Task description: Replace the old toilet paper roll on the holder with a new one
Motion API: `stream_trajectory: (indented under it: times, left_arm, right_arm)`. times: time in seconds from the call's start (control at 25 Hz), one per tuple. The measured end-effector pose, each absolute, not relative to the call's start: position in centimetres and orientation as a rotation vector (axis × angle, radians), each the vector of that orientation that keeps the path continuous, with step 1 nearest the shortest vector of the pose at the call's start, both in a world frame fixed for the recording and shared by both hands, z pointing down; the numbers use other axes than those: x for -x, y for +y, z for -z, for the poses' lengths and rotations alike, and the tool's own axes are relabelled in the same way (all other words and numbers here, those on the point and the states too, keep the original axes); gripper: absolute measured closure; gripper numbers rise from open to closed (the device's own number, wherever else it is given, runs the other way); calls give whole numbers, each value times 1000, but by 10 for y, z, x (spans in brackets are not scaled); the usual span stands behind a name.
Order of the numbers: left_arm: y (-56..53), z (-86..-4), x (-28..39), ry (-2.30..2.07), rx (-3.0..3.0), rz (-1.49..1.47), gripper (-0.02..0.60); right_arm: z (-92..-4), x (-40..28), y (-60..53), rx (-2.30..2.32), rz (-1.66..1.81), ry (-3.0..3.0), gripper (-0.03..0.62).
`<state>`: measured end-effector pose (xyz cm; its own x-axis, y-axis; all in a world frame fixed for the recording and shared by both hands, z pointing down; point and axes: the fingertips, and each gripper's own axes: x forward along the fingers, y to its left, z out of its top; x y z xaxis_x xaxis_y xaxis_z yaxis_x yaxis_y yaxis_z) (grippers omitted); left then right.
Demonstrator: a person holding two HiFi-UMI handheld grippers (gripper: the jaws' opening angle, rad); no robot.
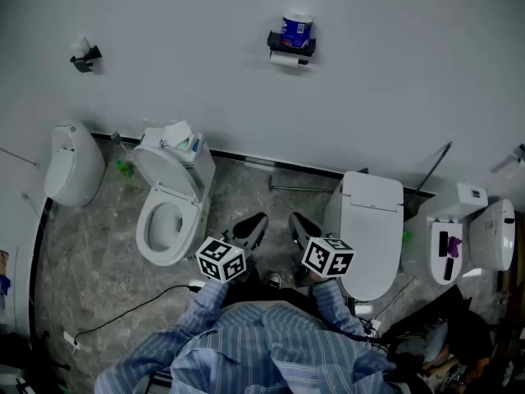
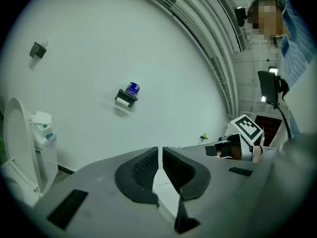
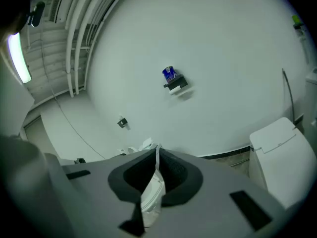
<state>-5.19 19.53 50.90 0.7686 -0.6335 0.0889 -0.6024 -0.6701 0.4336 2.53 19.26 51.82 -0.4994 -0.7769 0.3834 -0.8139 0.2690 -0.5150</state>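
Logged holder (image 1: 290, 46) high on the back wall (image 1: 164, 23), above the floor (image 1: 98, 261) gap between the open toilet (image 1: 168, 212) and the closed toilet (image 1: 371, 224). Found a white roll (image 1: 287, 58) hanging under the holder's shelf; taken as the old roll, amount of paper left not readable. Found a blue-wrapped pack (image 1: 296, 29) standing upright on the shelf's top edge, touching it; judged likely the new roll, not confirmed. Noted a 2nd small bracket (image 1: 84, 57) toward the wall's left edge, purpose unclear.

Read left tongs (image 2: 159, 150) as clenched, nothing between the pads. Read right tongs (image 3: 157, 150) likewise clenched and empty, with only floor and toilet bowl showing past the slit. Placed both low in front of the person's striped sleeves (image 1: 328, 298), aimed toward the wall, well apart from the holder.

Counted 0 steps done, judging by layout. Left to do: approach the wall, release the tongs, pull off the old roll, take the blue pack down, seat the new roll on the holder.
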Motion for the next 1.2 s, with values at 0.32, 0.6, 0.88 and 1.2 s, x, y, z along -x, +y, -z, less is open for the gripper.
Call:
stream_trajectory:
  times: [0.32, 0.6, 0.88, 1.2]
  left_arm:
    - [203, -510, 51, -959, -2509, 101, 566]
    - [201, -510, 56, -979, -2502, 98, 567]
    - [201, -509, 55, -981, -2512, 92, 566]
    - [205, -510, 53, -1008, -2499, 98, 566]
  right_arm:
    - [-519, -23, 195, -1502, -996, -2464, 568]
    - [-516, -19, 191, -1482, -946, -2494, 568]
    - [-516, -19, 190, -1454, -980, -2527, 566]
    - [-527, -24, 195, -1382, -1019, -2520, 568]
